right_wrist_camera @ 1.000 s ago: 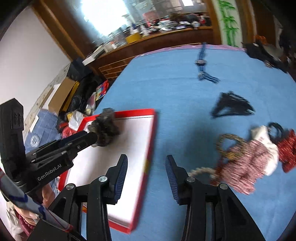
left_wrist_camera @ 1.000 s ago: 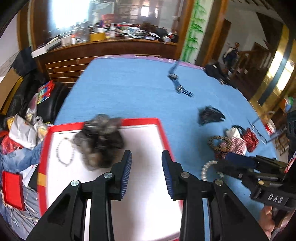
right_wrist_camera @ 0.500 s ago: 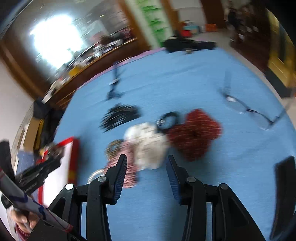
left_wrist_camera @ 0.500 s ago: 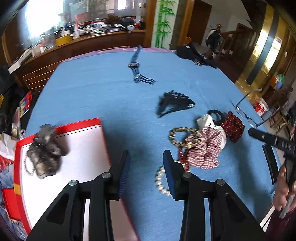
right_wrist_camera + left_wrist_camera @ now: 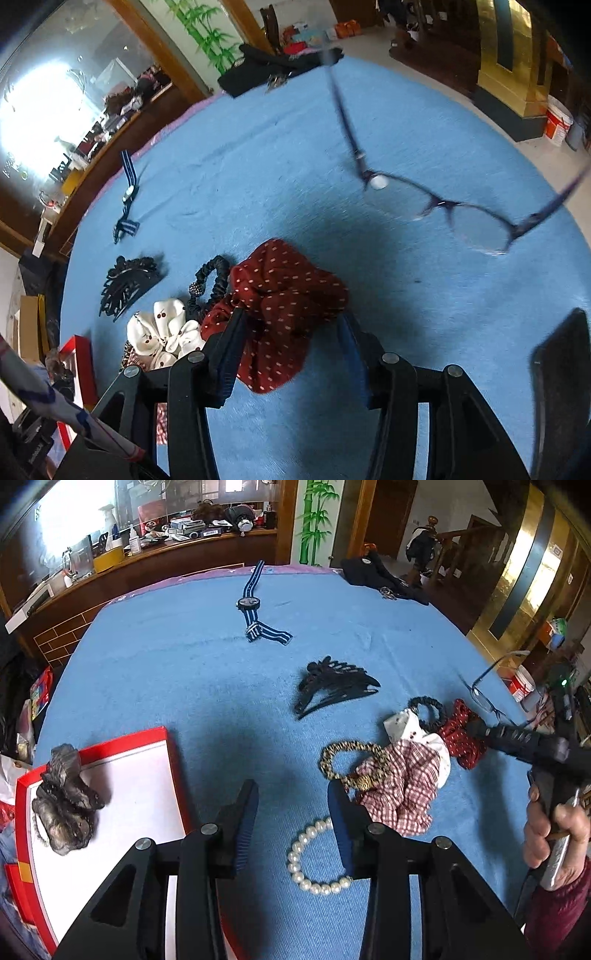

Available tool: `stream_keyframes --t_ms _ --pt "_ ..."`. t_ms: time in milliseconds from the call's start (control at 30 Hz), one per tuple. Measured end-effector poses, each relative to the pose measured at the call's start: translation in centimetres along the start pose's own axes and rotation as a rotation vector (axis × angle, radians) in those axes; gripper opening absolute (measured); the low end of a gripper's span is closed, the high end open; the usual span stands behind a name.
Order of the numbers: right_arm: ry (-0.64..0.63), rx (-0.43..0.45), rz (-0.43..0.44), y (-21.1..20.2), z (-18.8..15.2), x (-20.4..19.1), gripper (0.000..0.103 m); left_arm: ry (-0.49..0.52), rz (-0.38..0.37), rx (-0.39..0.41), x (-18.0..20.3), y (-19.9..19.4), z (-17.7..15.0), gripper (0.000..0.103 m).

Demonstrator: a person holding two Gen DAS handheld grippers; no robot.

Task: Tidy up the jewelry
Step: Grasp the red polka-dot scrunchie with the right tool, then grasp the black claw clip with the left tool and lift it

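Note:
My right gripper points down at the red dotted scrunchie. Its jaws are closing with the scrunchie between them, and no pad visibly presses on it. My left gripper hangs open over bare blue cloth, nothing between its fingers. A pearl bracelet lies just by its right finger. To its left the red tray holds a grey scrunchie. The pile to the right has a leopard hair tie, a checked scrunchie, a white scrunchie and a black hair tie.
Further back on the blue tablecloth lie a black hair claw and a striped watch. Glasses lie right of the scrunchie, a dark flat object at the right edge, a dark garment at the far edge.
Both grippers have swung right, away from the tray. The left now hangs beside the pile by the pearl bracelet; the right has rolled and come down over the red scrunchie.

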State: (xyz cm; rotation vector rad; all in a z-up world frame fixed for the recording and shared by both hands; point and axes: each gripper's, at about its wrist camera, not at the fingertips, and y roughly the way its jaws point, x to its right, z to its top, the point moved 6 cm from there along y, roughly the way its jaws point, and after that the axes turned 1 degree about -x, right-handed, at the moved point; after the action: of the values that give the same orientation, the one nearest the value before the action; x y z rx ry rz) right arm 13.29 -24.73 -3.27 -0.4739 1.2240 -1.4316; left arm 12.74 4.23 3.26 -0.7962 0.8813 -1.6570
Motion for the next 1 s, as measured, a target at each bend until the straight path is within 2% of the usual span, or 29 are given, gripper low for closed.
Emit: stream_keyframes --t_ms 33,67,133,200,300,333,433,500,633,800,1000 --pt "-0.015 -0.002 -0.020 0.4 -0.2 -0.1 0.022 -0.001 0.003 0.000 0.0 0.2 0.3 0.039" --pt "-0.033 0.000 -0.027 0.7 -0.3 -0.1 0.015 0.001 0.007 0.000 -0.1 0.4 0.8 0.042" --pt "-0.073 0.055 -0.059 0.5 -0.3 -0.2 0.010 0.005 0.017 0.000 -0.1 0.8 1.5 0.046" --pt "-0.104 0.139 -0.100 -0.4 -0.1 0.0 0.009 0.015 0.025 0.000 0.0 1.5 2.8 0.048" --pt "-0.127 0.209 -0.075 -1.4 0.3 0.3 0.009 0.024 0.017 -0.008 0.7 3.1 5.1 0.050" --pt "-0.137 0.219 -0.074 -1.5 0.3 0.2 0.009 0.033 0.011 -0.016 1.0 3.9 5.9 0.054" --pt "-0.127 0.206 -0.033 -1.5 0.5 0.5 0.009 0.073 0.001 -0.037 2.1 6.2 8.1 0.059" --pt "-0.117 0.203 -0.027 -1.6 0.7 0.7 0.009 0.107 -0.034 -0.074 2.9 8.0 9.2 0.067" --pt "-0.107 0.192 -0.003 -1.6 0.8 0.5 0.009 0.176 -0.012 -0.101 3.4 10.2 10.2 0.068" --pt "-0.098 0.192 0.033 -1.9 0.8 0.1 0.009 0.260 -0.034 -0.145 4.1 12.1 9.9 0.069" --pt "-0.104 0.184 0.049 -1.8 0.6 -0.3 0.009 0.277 -0.039 -0.160 4.6 13.7 9.5 0.069"
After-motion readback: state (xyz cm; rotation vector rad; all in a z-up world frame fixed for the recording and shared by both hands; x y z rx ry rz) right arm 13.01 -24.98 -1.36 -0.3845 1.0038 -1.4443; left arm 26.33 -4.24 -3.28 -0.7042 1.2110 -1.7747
